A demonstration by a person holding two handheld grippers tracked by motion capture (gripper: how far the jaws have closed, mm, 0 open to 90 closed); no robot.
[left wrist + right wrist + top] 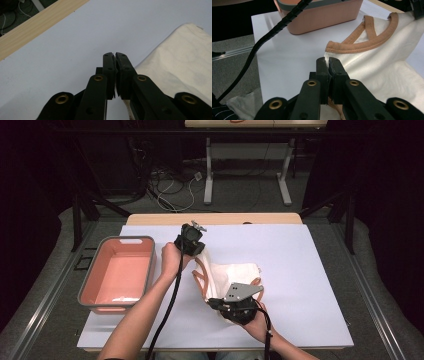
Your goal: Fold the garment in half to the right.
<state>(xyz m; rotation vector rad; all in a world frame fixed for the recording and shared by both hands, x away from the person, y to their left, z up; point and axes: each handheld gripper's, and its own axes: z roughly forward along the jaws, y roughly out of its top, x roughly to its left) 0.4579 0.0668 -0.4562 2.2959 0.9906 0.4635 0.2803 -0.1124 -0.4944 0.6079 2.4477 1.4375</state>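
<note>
A cream cloth (235,272) with orange trim (200,276) lies bunched on the white table top (305,285). My left gripper (199,251) holds its upper corner a little off the table. In the left gripper view the jaws (115,54) are pressed together, with the cloth (185,57) spreading to their right and a bit of it under them. My right gripper (213,301) is at the cloth's near left edge. In the right gripper view its tips (327,60) pinch the cream edge just below the orange trim (362,45).
A pink bin with a grey rim (95,270) stands at the table's left, seen close behind the cloth as a pink wall (324,20). The left gripper's black cable (262,45) trails across the near left. A wooden table edge (37,25) runs along the far side.
</note>
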